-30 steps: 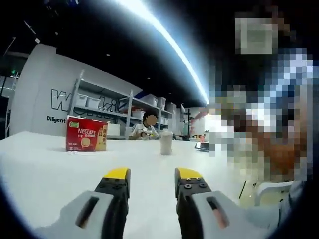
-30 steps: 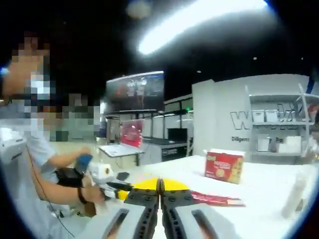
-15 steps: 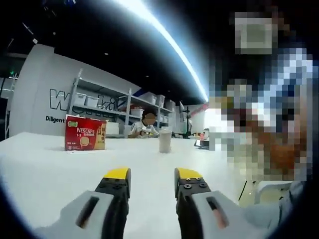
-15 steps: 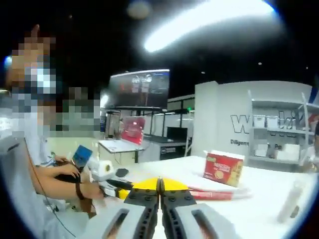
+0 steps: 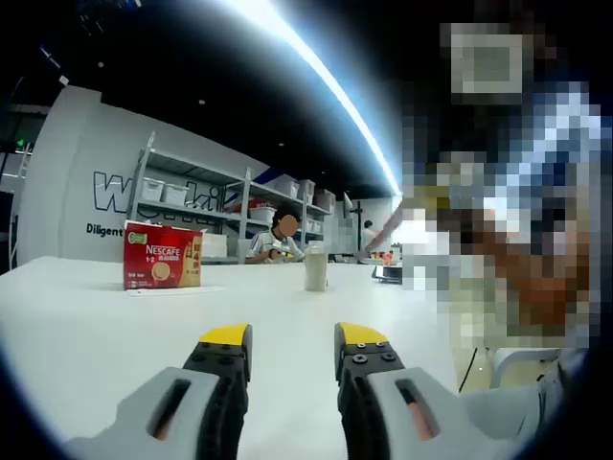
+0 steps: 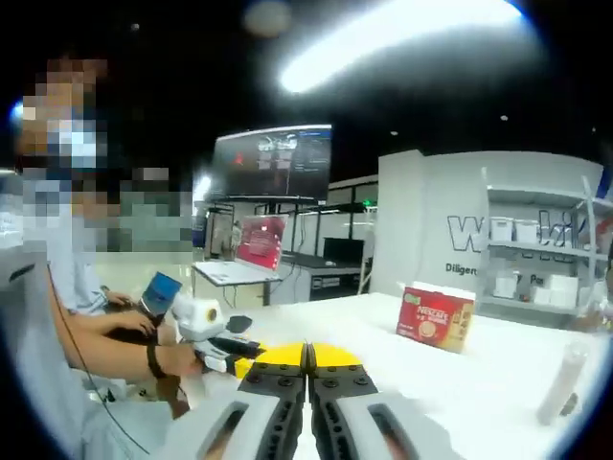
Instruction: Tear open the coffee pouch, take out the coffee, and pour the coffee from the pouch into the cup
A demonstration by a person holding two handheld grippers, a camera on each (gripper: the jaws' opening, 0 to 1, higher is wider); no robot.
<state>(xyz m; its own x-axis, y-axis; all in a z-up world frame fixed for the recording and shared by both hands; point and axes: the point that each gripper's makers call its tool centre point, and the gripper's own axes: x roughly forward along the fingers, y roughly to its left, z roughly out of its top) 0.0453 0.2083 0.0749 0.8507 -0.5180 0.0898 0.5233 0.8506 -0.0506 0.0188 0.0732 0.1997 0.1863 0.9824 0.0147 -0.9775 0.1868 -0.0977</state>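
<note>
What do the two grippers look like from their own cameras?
Both match: the left gripper and right gripper have pale grey bodies with slotted openings, black fingers fixed with small screws, and yellow tips. A hand with a dark wristband shows in the right gripper view.

Both views look low and level across the white desk from just above it, and they share the red coffee box standing far off before the shelving.
</note>
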